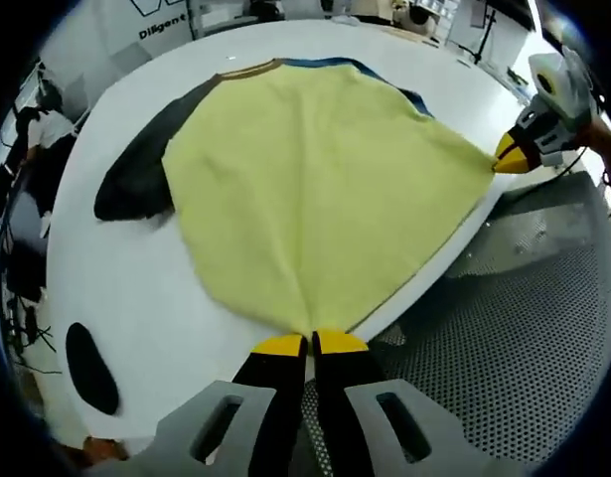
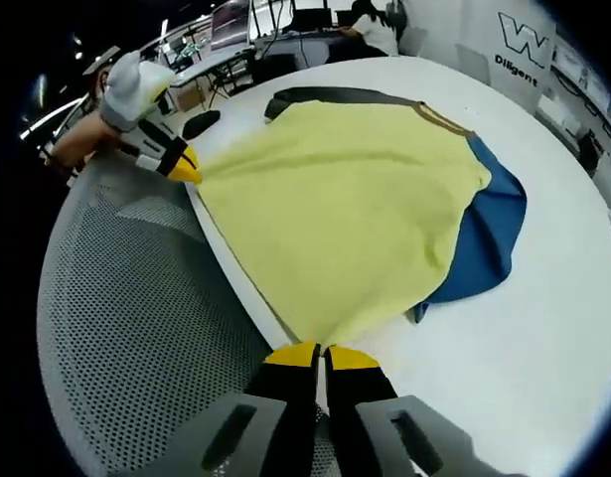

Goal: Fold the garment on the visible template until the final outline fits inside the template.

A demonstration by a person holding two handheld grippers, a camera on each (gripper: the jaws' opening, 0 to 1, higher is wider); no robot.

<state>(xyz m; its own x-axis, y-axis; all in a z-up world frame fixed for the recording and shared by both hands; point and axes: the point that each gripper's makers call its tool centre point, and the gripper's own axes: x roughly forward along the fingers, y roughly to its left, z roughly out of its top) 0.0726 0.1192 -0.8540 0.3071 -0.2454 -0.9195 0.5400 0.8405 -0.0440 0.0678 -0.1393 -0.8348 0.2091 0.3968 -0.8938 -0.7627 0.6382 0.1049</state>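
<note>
- While both my grippers hold the hem, the yellow garment (image 1: pixel 315 189) lies spread on the white table (image 1: pixel 136 288), one edge along the table's rim.
- My left gripper (image 1: pixel 311 344), at 6 o'clock in the left gripper view, has its jaws clamped on one hem corner.
- My right gripper (image 2: pixel 321 354) is likewise closed on the other corner.
- The cloth looks light, soft and limp; corners are the sound hold.
- The dark shape (image 1: pixel 136 169) at 9 o'clock may be a sleeve or the template.
- Containers: none noted.
</note>
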